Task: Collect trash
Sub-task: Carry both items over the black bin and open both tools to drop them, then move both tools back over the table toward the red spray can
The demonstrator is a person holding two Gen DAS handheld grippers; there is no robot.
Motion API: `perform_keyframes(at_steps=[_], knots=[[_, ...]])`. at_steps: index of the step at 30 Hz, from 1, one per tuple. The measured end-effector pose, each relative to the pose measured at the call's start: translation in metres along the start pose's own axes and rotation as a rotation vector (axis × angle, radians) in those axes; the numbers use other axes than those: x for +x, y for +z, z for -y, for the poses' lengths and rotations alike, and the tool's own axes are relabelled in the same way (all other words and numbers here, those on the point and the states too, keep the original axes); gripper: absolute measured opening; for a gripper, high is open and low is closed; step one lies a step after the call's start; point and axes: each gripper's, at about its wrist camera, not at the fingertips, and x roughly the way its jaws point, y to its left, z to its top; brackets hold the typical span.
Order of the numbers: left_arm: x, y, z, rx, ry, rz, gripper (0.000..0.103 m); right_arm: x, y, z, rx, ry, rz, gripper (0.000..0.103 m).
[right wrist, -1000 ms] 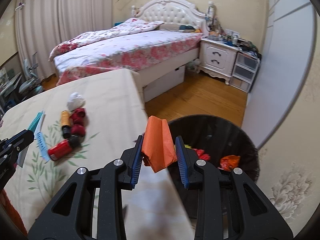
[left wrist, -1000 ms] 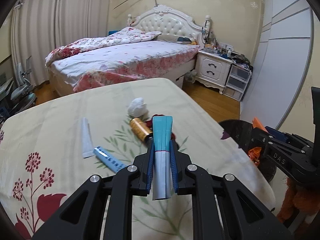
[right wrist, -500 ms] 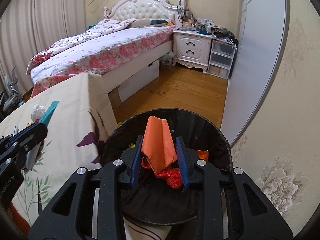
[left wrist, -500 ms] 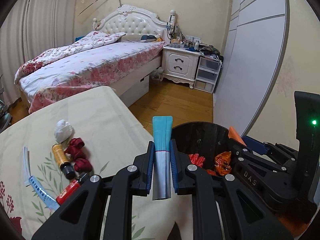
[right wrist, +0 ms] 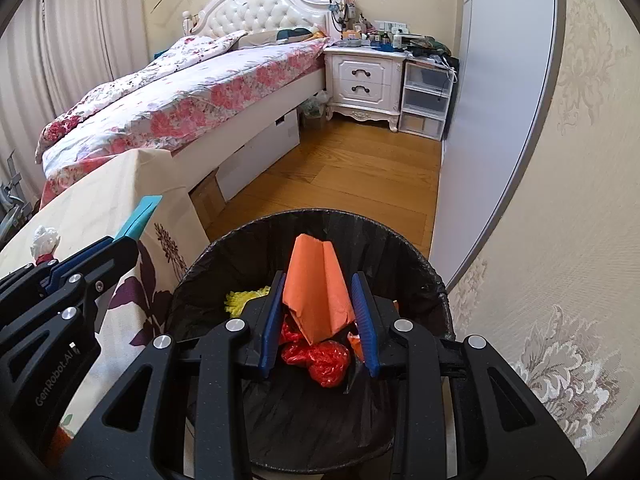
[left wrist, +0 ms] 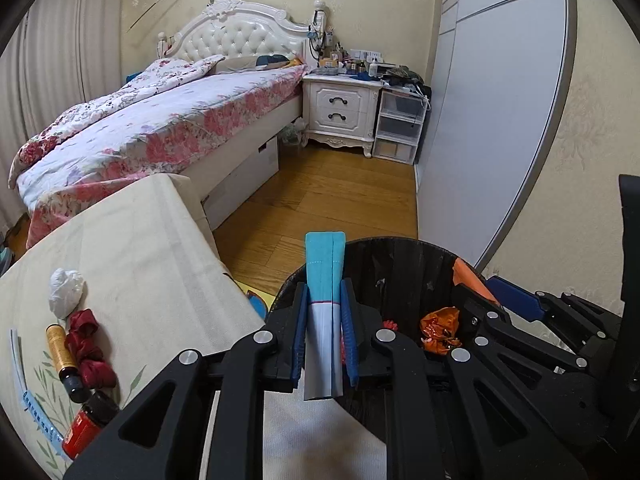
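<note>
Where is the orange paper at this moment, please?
In the right wrist view, the orange paper sits between the right gripper's fingers, directly over the black trash bin.

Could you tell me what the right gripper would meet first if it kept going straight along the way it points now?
Most likely the trash bin: the right gripper, holding the orange paper, points into its opening, so it would meet the red crumpled trash or the black liner behind it. Depth is unclear.

The counter (left wrist: 132, 240), under a cream floral cloth, carries a crumpled white tissue (left wrist: 65, 291), an amber bottle (left wrist: 64, 354) just beside red crumpled wrappers (left wrist: 89, 349), a red canister (left wrist: 86, 424) and a blue strip (left wrist: 38, 420). Beside it, on the wooden floor (left wrist: 340, 196), stands a black bin (left wrist: 404, 268).
</note>
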Motion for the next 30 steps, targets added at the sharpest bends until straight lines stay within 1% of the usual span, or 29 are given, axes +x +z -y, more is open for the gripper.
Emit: perform_keyframes(at_steps=[3,5,6,7,9,11,13,15,17,19,21,22,23,25,30], knots=[[0.006,0.0,0.001,0.003,0.003,-0.008,0.017,0.003,0.001,0.002,0.003,-0.003,-0.002,0.032],[0.007,-0.001,0.001,-0.003,0.003,-0.014,0.022,0.004,0.001,0.004,0.005,-0.006,-0.004,0.032],[0.009,-0.001,0.0,-0.007,0.001,-0.021,0.029,0.005,0.002,0.004,0.006,-0.007,-0.005,0.032],[0.01,-0.002,0.001,-0.011,0.001,-0.024,0.039,0.006,0.002,0.004,0.007,-0.009,-0.005,0.032],[0.011,-0.003,-0.002,-0.024,0.004,-0.024,0.045,0.007,0.003,0.006,0.01,-0.013,-0.006,0.032],[0.013,-0.003,-0.004,-0.031,0.007,-0.031,0.048,0.006,0.002,0.007,0.015,-0.018,-0.005,0.032],[0.012,-0.004,-0.006,-0.041,0.009,-0.03,0.058,0.005,0.003,0.008,0.023,-0.021,-0.004,0.033],[0.01,-0.004,-0.007,-0.048,0.009,-0.027,0.06,0.004,0.003,0.009,0.026,-0.023,-0.004,0.034],[0.006,-0.003,-0.008,-0.052,0.009,-0.024,0.063,0.003,0.003,0.009,0.03,-0.027,-0.001,0.044],[0.003,-0.003,-0.009,-0.055,0.015,-0.02,0.067,0.0,0.003,0.007,0.028,-0.027,0.003,0.044],[-0.002,-0.004,-0.012,-0.065,0.022,-0.016,0.068,-0.003,0.003,0.005,0.023,-0.025,0.007,0.045],[-0.005,-0.004,-0.014,-0.07,0.027,-0.016,0.069,-0.005,0.002,0.004,0.02,-0.024,0.01,0.046],[-0.009,-0.005,-0.016,-0.076,0.033,-0.015,0.069,-0.006,0.003,0.003,0.019,-0.022,0.012,0.05],[-0.017,-0.008,-0.023,-0.088,0.048,-0.013,0.07,-0.009,0.004,-0.002,0.016,-0.015,0.017,0.052],[-0.04,-0.021,-0.045,-0.12,0.097,-0.011,0.07,-0.017,0.002,-0.02,-0.007,0.025,0.02,0.052]])
